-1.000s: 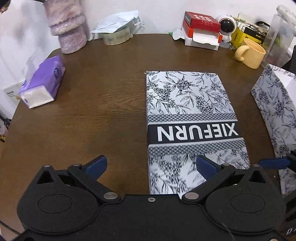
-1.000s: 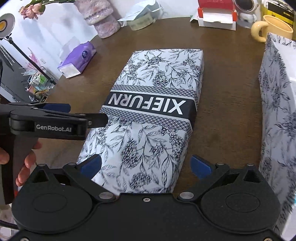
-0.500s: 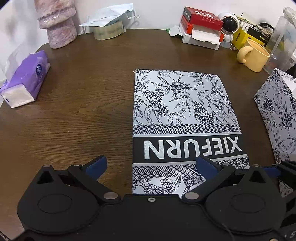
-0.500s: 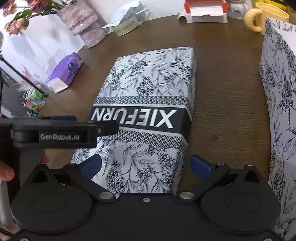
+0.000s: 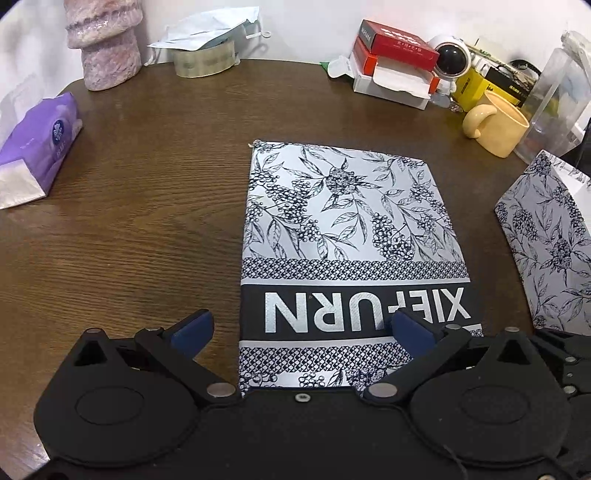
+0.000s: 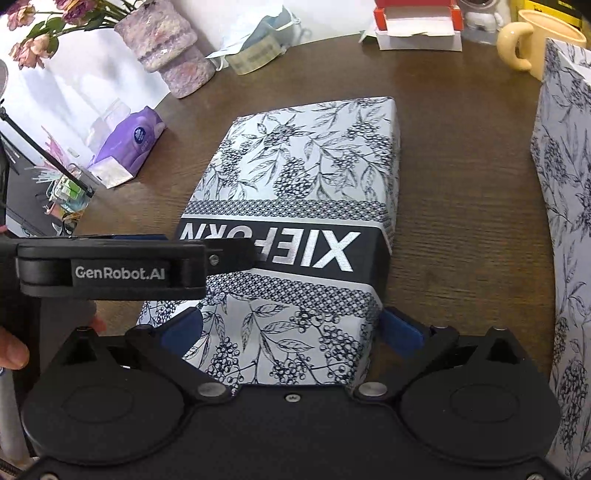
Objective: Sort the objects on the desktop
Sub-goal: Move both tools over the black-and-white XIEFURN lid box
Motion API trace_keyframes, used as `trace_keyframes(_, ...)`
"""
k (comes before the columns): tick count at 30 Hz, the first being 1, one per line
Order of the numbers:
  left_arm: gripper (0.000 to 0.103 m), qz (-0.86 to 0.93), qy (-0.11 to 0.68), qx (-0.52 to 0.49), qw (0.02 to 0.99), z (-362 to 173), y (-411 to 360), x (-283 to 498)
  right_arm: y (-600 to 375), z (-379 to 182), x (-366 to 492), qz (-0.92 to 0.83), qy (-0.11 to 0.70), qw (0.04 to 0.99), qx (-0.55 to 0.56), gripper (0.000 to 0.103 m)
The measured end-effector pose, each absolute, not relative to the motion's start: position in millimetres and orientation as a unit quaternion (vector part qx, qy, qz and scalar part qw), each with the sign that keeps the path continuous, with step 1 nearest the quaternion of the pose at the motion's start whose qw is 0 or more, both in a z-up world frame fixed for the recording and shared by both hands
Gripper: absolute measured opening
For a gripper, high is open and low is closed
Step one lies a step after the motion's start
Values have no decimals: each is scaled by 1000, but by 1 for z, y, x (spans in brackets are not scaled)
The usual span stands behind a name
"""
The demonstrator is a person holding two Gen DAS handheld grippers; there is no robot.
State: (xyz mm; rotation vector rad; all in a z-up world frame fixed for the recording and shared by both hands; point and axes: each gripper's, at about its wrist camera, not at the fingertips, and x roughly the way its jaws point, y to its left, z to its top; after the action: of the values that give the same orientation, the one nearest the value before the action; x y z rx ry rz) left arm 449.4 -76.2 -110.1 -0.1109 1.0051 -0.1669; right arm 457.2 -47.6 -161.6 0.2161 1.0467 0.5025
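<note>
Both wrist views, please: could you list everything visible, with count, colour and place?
box: 1, white-navy floral, lying at table centre
bag: 1, same floral print, upright, right edge
tissues: 1, purple, left
vase: 1, pink, back left
flowers: several, pink, above the vase
tape: 1, beige, back, under a white pouch
cartons: 2, red-white, back
mug: 1, yellow, back right
table: 1, brown
left gripper: open, straddling the box's left edge
right gripper: open, astride the box's near end

The dark brown wooden surface (image 5: 147,192) carries a flat floral-printed box (image 5: 343,221), a purple tissue pack (image 5: 40,147), a yellow ceramic mug (image 5: 498,125) and a pink stone vase (image 5: 105,48).
</note>
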Motion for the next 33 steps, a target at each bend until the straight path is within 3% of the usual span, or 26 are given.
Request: trace_keyframes(33, 103, -73, 464, -99, 877, -119, -80, 445, -42, -164, 452, 221, 472, 848, 93, 103)
